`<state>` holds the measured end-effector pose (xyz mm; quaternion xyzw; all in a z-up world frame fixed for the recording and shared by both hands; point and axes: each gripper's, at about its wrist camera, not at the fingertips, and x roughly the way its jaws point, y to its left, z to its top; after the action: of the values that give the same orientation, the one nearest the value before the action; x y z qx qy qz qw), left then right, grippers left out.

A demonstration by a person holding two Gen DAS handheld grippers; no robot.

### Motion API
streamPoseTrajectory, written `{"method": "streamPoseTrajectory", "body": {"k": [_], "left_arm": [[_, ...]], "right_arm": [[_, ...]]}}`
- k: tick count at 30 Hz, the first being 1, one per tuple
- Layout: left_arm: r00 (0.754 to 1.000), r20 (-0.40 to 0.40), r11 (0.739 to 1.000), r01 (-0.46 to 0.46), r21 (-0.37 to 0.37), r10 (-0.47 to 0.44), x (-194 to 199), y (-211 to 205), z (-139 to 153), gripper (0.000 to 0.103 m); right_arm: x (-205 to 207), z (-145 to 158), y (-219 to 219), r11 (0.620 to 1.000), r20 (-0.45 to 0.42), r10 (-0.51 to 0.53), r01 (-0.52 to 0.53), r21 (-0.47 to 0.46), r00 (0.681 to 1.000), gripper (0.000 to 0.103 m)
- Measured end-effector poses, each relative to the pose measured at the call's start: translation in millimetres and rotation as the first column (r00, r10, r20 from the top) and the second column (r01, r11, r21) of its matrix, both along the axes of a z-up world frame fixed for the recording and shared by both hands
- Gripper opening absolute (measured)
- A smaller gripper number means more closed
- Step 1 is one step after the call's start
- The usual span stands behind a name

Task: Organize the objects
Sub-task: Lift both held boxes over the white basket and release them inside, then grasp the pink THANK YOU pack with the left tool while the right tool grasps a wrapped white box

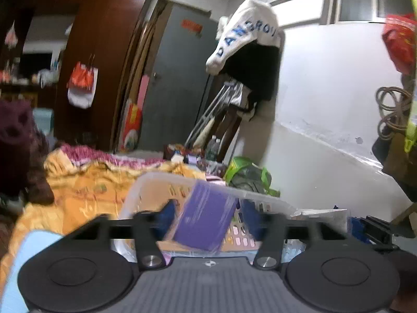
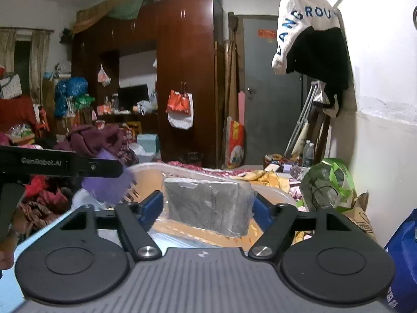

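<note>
Two hand-held grippers are pointing over a translucent plastic basket [image 1: 146,182] that is sitting on a yellow patterned bedspread [image 1: 86,182].

Left gripper [image 1: 207,212]: the jaws are standing apart. A purple packet [image 1: 206,219] is lying tilted inside the basket, between the two blue fingertips [image 1: 168,212] as the left wrist view shows it. The pads are not pressing on the packet; a gap is showing on each side. The view is blurred, so finer detail on the packet cannot be told.

Right gripper [image 2: 207,206]: the jaws are likewise standing apart. A grey packet wrapped in clear film [image 2: 208,206] is resting inside the basket [image 2: 153,169], leaning slightly, between the blue fingertips [image 2: 152,206]. The pads are standing clear of its ends.

In the right wrist view, the left gripper's black arm [image 2: 60,163] is crossing the left edge, and the purple packet [image 2: 106,182] is showing just beyond it at the basket's near-left rim.

Surroundings: a green bag [image 2: 328,182] is sitting beside the basket near the white wall. A white-and-black garment with blue lettering [image 2: 310,31] is hanging on that wall. A dark wooden wardrobe [image 2: 187,78] is standing behind the bed, beside a grey door [image 2: 271,104].
</note>
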<state>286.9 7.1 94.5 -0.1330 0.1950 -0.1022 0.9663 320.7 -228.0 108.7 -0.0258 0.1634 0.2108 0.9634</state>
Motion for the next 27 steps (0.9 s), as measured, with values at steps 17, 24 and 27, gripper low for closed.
{"method": "streamPoseTrajectory", "body": {"k": [17,24,27], "left_arm": [[0.986,0.166,0.993,-0.013,0.118,-0.007,-220.7,10.2,-100.7,0.09],[0.988,0.149,0.987,0.005,0.16,-0.029,-204.5,1.3,-107.6,0.09],[0.993,0.119,0.982,-0.021,0.19,-0.002,-192.2,-3.9,-115.3,0.09]], "right_arm": [[-185.4,-130.3,-80.7,0.98,-0.007,0.032,-0.03,0.198,0.999,0.103],[-170.3,-139.7,-56.1,0.999,-0.051,-0.003,0.006,0.052,0.999,0.095],[-172.5,-141.5,-55.8,0.999,-0.063,0.002,0.001,0.049,0.998,0.092]]}}
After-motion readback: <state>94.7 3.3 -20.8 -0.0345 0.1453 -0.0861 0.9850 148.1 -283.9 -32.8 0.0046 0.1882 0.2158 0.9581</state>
